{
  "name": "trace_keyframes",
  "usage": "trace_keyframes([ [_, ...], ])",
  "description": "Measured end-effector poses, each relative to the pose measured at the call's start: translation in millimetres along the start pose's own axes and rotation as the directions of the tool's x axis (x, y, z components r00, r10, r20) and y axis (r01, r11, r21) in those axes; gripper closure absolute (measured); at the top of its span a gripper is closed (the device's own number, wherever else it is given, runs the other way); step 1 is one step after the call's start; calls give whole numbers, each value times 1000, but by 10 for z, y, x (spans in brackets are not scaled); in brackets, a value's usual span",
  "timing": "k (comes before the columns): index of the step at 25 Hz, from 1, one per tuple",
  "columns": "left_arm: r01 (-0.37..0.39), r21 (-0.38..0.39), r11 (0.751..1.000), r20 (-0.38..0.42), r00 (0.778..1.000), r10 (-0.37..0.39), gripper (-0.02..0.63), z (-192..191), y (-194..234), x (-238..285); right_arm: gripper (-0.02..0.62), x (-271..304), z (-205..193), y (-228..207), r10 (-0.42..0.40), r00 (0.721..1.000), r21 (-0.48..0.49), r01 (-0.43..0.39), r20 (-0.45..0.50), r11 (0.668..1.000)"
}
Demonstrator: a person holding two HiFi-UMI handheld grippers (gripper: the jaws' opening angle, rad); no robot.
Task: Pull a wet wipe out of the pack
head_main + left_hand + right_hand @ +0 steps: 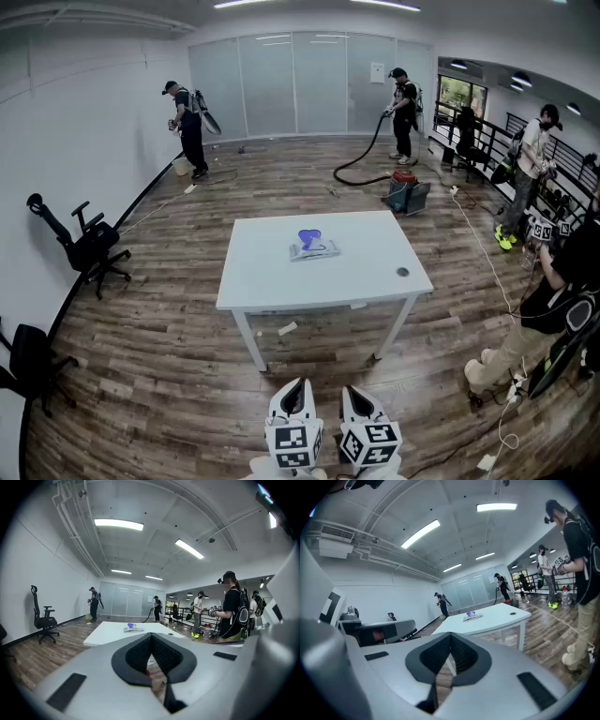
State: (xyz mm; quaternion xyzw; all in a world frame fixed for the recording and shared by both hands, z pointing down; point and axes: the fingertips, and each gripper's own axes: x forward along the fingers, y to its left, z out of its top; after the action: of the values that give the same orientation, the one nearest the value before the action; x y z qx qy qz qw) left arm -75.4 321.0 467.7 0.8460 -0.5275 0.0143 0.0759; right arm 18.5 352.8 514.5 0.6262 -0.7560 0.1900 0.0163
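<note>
2 grippers, left gripper (296, 389) and right gripper (354, 392), fingers pressed together, nothing between them. The wipe pack (313, 248) lies mid-tabletop (375, 267), well apart from both. Step judged: approach. Next move: close in, spread 1 gripper's fingers, pinch a wipe.

The head view's lower edge cuts off the rear of the left gripper (294, 386) and the right gripper (359, 394). Print on the wipe pack (314, 248) is illegible. The small dark disc (402, 272) is too small to identify.
</note>
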Motion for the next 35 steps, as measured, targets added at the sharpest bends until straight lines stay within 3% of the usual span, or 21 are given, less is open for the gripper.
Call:
trace_keyframes([
  [18, -46, -1, 999, -8, 999, 46, 609, -36, 159, 319, 586, 362, 41, -63, 47, 999, -11, -47, -19, 999],
  [35, 8, -10, 1000, -19, 1000, -8, 609, 90, 324, 987, 586, 1016, 295, -238, 32, 999, 1, -32, -15, 999],
])
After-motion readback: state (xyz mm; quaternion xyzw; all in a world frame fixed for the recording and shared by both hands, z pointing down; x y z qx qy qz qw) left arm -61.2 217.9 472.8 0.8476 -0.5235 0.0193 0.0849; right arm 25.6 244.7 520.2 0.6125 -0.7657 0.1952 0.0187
